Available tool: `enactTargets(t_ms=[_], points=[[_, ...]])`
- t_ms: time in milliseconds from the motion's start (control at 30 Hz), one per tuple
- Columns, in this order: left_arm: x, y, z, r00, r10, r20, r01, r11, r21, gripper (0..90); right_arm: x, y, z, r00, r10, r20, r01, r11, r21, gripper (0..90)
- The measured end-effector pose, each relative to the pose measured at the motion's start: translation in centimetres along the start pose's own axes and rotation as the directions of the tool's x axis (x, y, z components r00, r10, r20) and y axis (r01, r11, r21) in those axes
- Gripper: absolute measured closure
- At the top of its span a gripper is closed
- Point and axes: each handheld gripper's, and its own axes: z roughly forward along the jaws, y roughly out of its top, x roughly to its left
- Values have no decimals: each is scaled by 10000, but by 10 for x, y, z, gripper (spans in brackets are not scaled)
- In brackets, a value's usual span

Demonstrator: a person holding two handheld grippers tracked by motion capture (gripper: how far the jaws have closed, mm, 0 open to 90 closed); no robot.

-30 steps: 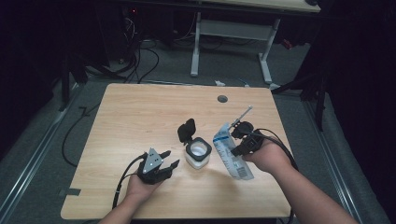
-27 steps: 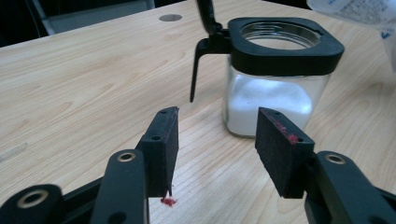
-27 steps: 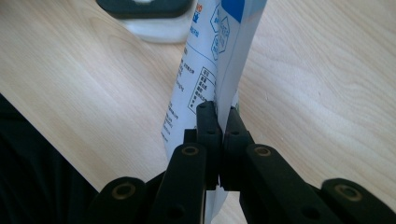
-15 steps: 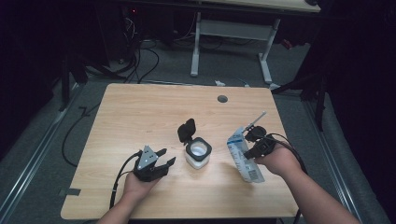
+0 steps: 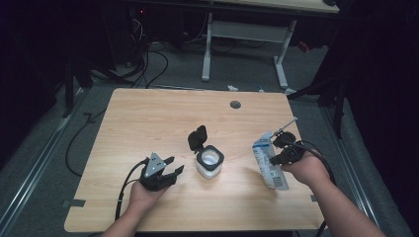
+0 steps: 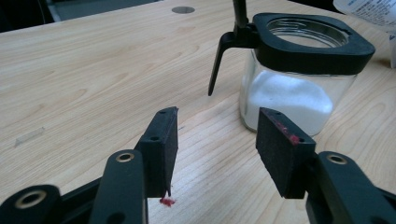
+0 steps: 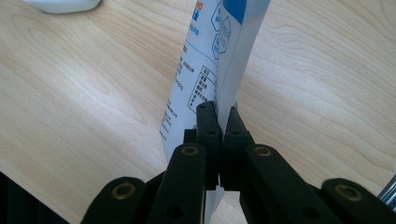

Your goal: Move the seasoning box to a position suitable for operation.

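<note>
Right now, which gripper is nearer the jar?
Left. The left gripper sits open just beside the jar, apart from it. The right gripper is farther off on the other side, clamped on the bag.

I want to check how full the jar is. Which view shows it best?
The left gripper view: the jar is close, side-on, with white powder filling its lower part under the open black rim. The high view shows the jar small, from above. The right gripper view catches a white corner, possibly it.
</note>
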Motion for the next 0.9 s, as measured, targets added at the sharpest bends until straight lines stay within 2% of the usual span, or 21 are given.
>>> enactTargets(t_ms=[167, 300, 433, 533, 567, 733, 800, 900], points=[[4, 0, -2, 10000, 38, -86, -38, 10000, 23, 491, 0, 1, 1, 9999, 53, 97, -49, 9992, -393, 889], [11, -1, -6, 9998, 11, -196, -10, 10000, 89, 500, 2, 2, 1, 9993, 63, 356, -34, 9968, -802, 889], [20, -2, -10, 9994, -134, -334, 138, 9998, 115, 502, 3, 1, 1, 9991, 156, 398, -103, 9916, -1289, 889], [23, -4, -14, 9979, 6, -648, -1, 10000, 82, 485, 3, 0, 2, 9990, 226, 392, -160, 9866, -1622, 888], [23, -4, -15, 9970, 81, -766, -77, 10000, 58, 474, 4, -1, 2, 9985, 172, 518, -82, 9855, -1694, 889], [29, -7, -21, 9938, 414, -1033, -395, 9990, 197, 479, 7, -2, 0, 9985, 122, 536, -2, 9756, -2196, 889], [32, -7, -23, 9929, 453, -1099, -429, 9988, 240, 481, 7, -4, 1, 9988, 261, 410, -152, 9693, -2456, 889], [36, -9, -26, 9922, 368, -1194, -340, 9991, 248, 480, 8, -7, 5, 9985, 220, 493, -87, 9667, -2557, 889]])
